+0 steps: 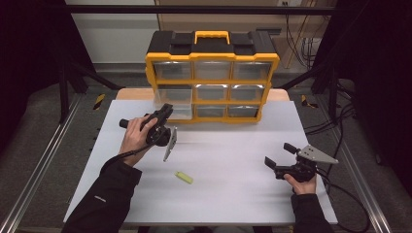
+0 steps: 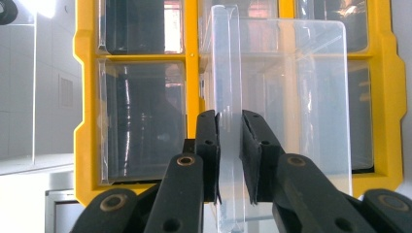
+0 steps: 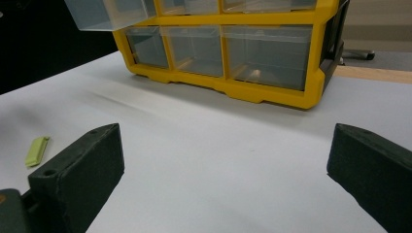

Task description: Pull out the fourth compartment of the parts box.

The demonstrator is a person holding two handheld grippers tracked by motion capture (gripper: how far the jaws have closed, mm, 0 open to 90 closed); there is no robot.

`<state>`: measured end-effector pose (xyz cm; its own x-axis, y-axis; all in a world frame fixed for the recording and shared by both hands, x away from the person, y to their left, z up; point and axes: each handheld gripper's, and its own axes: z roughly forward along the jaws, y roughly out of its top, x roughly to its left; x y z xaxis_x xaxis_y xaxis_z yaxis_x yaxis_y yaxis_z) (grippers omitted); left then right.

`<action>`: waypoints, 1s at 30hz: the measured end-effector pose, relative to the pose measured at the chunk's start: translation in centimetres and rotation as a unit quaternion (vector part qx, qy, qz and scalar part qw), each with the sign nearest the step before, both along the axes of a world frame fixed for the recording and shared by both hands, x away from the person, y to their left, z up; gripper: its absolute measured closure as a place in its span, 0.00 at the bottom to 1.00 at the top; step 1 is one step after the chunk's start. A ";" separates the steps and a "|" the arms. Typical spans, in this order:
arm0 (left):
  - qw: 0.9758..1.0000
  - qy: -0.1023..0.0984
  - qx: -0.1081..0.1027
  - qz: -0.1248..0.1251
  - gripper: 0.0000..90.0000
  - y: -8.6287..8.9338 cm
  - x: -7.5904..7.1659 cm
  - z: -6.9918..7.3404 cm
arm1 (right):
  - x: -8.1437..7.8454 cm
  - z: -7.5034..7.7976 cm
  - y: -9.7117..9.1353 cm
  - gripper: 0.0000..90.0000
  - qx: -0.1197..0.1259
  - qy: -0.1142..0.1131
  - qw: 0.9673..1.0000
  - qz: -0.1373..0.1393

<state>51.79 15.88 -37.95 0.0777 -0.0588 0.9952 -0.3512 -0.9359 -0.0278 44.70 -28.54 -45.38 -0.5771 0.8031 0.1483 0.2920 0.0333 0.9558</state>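
Now we are pinching the clear drawer with our left gripper (pulled out of the yellow organizer), while our right gripper is gaping wide, empty.

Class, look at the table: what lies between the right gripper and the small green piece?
Nothing: in the high view, only bare white table separates the right gripper from the green piece.

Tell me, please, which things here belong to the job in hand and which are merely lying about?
In the job:
- left gripper, shut on the lip of the clear drawer
- clear drawer, pulled partly out
- yellow organiser that houses it

Lying about or idle:
- yellow-green clip, loose on the white table
- right gripper, open, holding nothing
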 end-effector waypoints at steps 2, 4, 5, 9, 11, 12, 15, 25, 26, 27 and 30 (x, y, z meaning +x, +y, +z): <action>1.000 -0.002 0.002 0.000 0.87 0.0 -0.1 0.0 | 0.0 0.0 0.0 0.01 0.001 0.000 1.000 0.000; 1.000 0.000 0.000 -0.001 0.87 0.0 -0.1 -0.1 | 0.0 0.0 0.0 0.01 0.000 0.000 1.000 0.001; 1.000 -0.001 0.001 -0.002 0.87 0.0 -0.1 -0.1 | 0.0 0.0 0.0 0.01 -0.001 0.000 1.000 0.001; 1.000 -0.002 0.001 0.000 0.86 0.0 -0.2 -0.1 | 0.0 0.0 0.0 0.01 0.000 0.000 1.000 0.000; 1.000 -0.001 0.000 0.000 0.86 0.0 -0.2 -0.1 | 0.0 0.0 0.0 0.01 0.001 0.001 1.000 0.000; 1.000 -0.001 0.001 0.000 0.86 0.0 -0.2 -0.1 | 0.0 0.0 0.0 0.01 0.001 0.000 1.000 0.000; 1.000 0.001 -0.001 0.001 0.86 0.0 -0.2 -0.1 | 0.0 0.0 0.0 0.01 0.000 0.000 1.000 0.000; 0.999 0.031 -0.022 0.002 0.84 0.1 -0.3 0.5 | 0.0 0.0 0.0 0.01 0.001 0.001 1.000 0.001; 0.999 0.033 -0.023 0.003 0.83 0.1 -0.3 0.5 | 0.0 0.0 0.0 0.01 0.000 -0.001 1.000 0.000; 0.999 0.037 -0.025 0.002 0.81 0.1 -0.3 0.6 | 0.0 0.0 0.0 0.01 0.001 0.000 1.000 0.000; 0.998 0.042 -0.037 0.001 0.76 0.2 -0.4 0.8 | 0.0 0.1 0.0 0.01 0.001 0.000 1.000 0.000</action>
<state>51.42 16.03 -37.18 0.1614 0.0155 0.9868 -0.3472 -0.9351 0.0715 44.69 -28.51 -45.31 -0.5768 0.8030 0.1499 0.2926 0.0318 0.9557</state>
